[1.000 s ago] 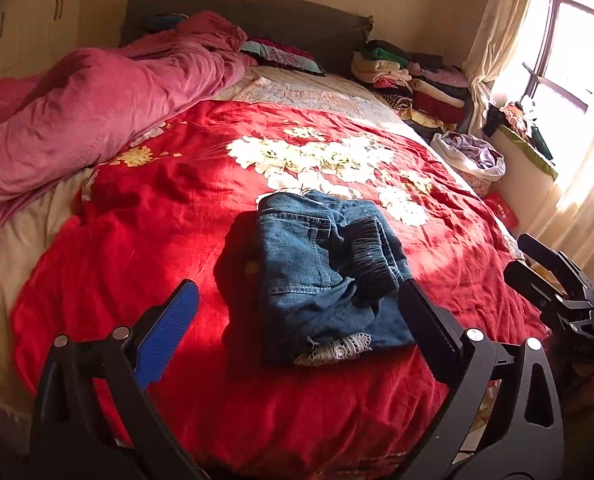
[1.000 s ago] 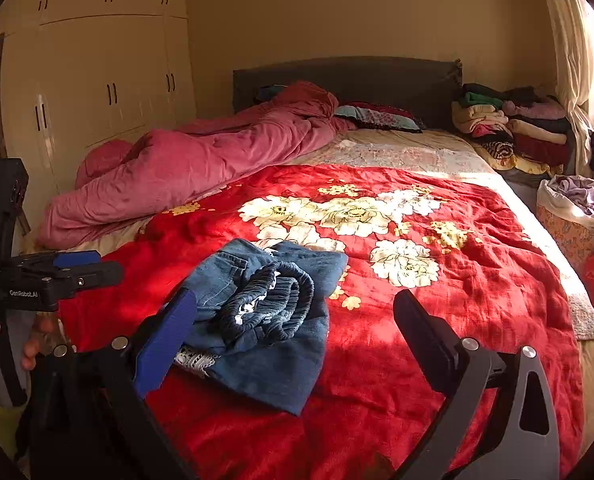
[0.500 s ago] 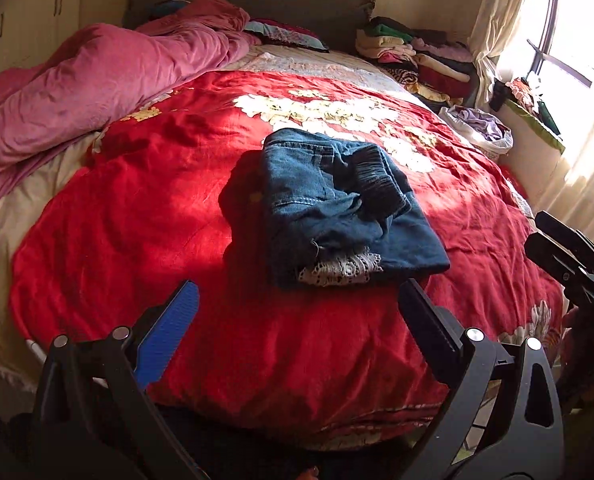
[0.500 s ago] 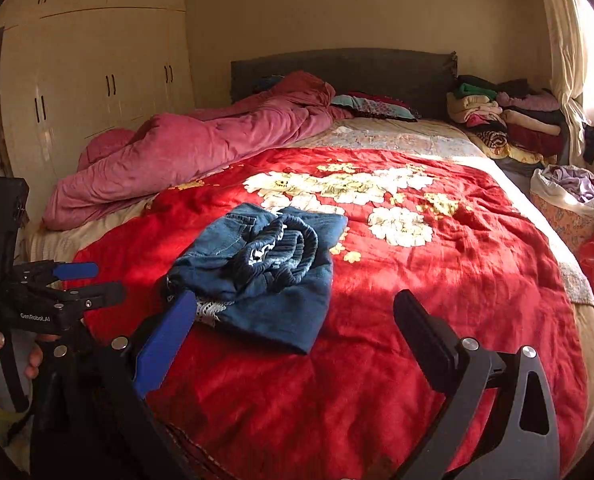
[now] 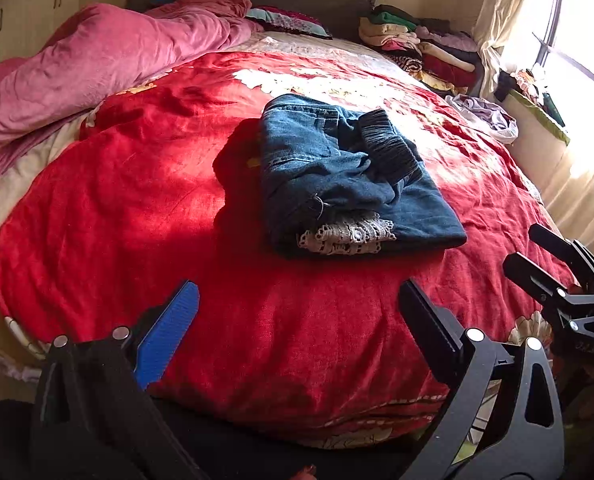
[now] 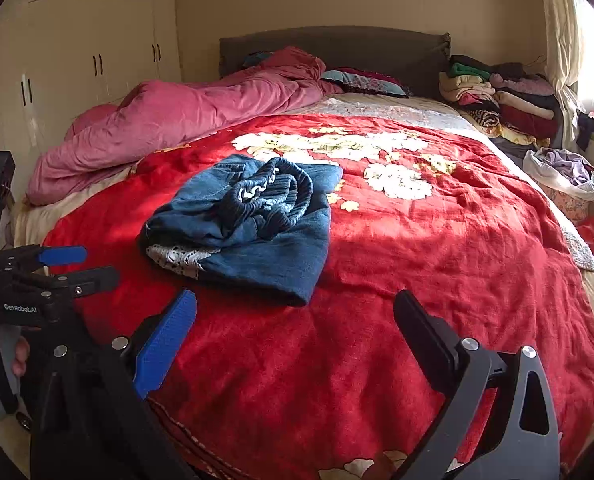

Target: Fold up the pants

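Note:
The blue denim pants (image 5: 345,172) lie folded in a compact bundle on the red floral bedspread (image 5: 137,208), with the dark elastic waistband on top and white lace trim at the near edge. They also show in the right wrist view (image 6: 249,224). My left gripper (image 5: 297,304) is open and empty, above the bed's foot edge, well short of the pants. My right gripper (image 6: 295,312) is open and empty, also back from the pants. Each gripper shows at the side of the other's view: the right one (image 5: 537,256), the left one (image 6: 77,266).
A pink duvet (image 5: 97,60) is heaped along the left side of the bed. A stack of folded clothes (image 5: 421,48) sits at the far right by the headboard. A laundry basket (image 6: 565,176) stands on the floor at the right. Wardrobes (image 6: 89,52) line the left wall.
Both grippers have drawn back toward the foot of the bed, away from the folded pants. The pants have not moved.

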### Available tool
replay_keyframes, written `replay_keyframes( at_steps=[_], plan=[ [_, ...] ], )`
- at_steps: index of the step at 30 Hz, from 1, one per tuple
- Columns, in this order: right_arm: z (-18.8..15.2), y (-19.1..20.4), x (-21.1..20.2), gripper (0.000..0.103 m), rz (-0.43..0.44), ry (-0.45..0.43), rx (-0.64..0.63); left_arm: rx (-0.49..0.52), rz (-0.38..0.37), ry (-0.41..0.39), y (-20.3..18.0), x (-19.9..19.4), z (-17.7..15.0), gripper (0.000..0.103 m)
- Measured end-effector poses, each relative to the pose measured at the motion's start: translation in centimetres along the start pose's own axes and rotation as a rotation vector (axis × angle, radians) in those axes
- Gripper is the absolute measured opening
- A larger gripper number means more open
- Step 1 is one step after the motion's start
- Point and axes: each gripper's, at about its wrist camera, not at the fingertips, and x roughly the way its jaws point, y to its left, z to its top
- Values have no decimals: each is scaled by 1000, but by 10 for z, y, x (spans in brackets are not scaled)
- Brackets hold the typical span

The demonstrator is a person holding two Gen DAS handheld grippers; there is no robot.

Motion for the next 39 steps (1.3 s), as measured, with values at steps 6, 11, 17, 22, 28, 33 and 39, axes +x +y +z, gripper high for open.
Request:
replay_keyframes(
  at_steps=[6,11,17,22,28,33,39],
  plan=[
    [0,8,10,98,15,15,-7,-15,6,11,4,3,-2,93],
    [1,10,10,98,15,18,-11,-16,12,10,5,2,-2,93],
    [1,7,10,98,9,22,2,-23,27,17,8,2,-2,93],
    [1,7,9,98,11,24,2,-21,41,15,7,1,-2,93],
    [0,6,9,98,9,25,7,-20,53,20,7,2,-2,93],
    [0,5,9,98,4,27,8,-19,55,19,7,2,-2,93],
    [1,5,8,98,2,25,4,-22,53,14,9,0,-2,93]
  ],
)
